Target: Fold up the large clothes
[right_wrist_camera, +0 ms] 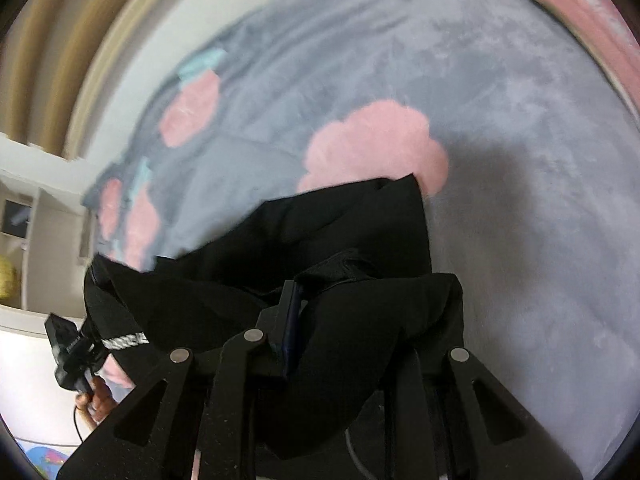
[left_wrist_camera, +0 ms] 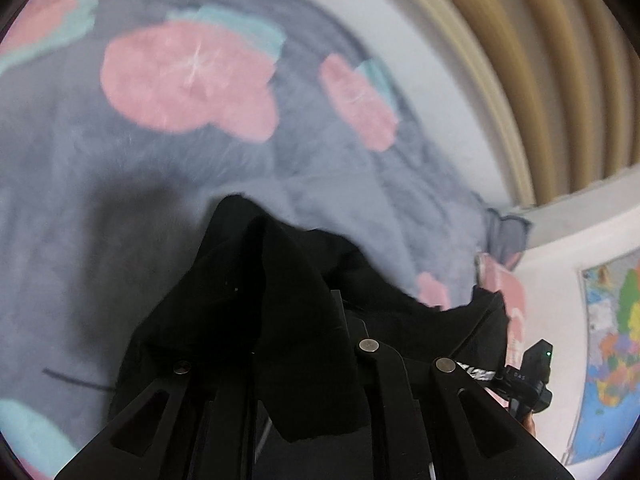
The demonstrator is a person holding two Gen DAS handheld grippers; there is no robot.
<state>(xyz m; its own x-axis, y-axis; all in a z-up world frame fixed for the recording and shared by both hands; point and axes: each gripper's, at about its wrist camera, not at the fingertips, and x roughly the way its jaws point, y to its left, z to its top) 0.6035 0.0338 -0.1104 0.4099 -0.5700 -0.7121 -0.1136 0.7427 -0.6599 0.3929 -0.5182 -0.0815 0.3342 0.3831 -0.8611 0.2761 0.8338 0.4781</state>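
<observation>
Over the floral blanket [left_wrist_camera: 120,200], a bunched black garment [left_wrist_camera: 280,300] hangs

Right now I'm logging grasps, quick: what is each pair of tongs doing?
Left tongs: closed on the black garment.
Right tongs: closed on the black garment.

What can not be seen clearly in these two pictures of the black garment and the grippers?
- Left gripper fingertips: left wrist view, draped by the black garment.
- Right gripper fingertips: right wrist view, covered by the same cloth.
- Garment type and full shape: bunched and cut off by both gripper bodies.
- White lettering on the band: too small and blurred to read.
- Blanket pattern edges: smeared by motion blur.
</observation>
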